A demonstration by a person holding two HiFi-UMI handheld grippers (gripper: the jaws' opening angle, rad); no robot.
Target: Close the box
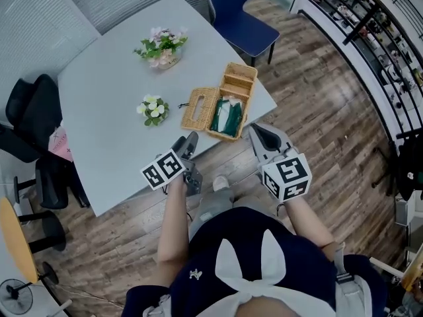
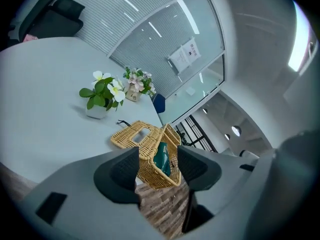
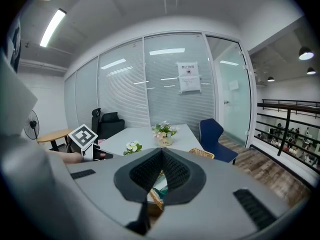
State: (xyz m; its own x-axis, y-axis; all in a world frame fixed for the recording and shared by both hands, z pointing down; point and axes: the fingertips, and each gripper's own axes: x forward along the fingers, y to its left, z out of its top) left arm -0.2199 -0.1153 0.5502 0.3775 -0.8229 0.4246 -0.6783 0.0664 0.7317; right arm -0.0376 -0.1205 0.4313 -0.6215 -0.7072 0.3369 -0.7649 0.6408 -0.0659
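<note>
An open wicker box (image 1: 227, 119) sits at the near right edge of the pale table (image 1: 112, 91), with a green item (image 1: 229, 116) inside. Its lid (image 1: 239, 81) is laid back at the far end, and a wicker part with an oval slot (image 1: 200, 106) lies along its left side. My left gripper (image 1: 188, 144) hovers just short of the table edge, open, with the box (image 2: 150, 154) seen ahead between its fingers (image 2: 120, 171). My right gripper (image 1: 261, 136) hangs off the table beside the box's near corner, shut on nothing (image 3: 161, 154).
Two small flower pots stand on the table, one (image 1: 153, 109) left of the box and one (image 1: 162, 48) farther back. A blue chair (image 1: 239, 18) stands beyond the table, black office chairs (image 1: 30, 121) at the left. A railing (image 1: 370, 38) runs along the right over the wooden floor.
</note>
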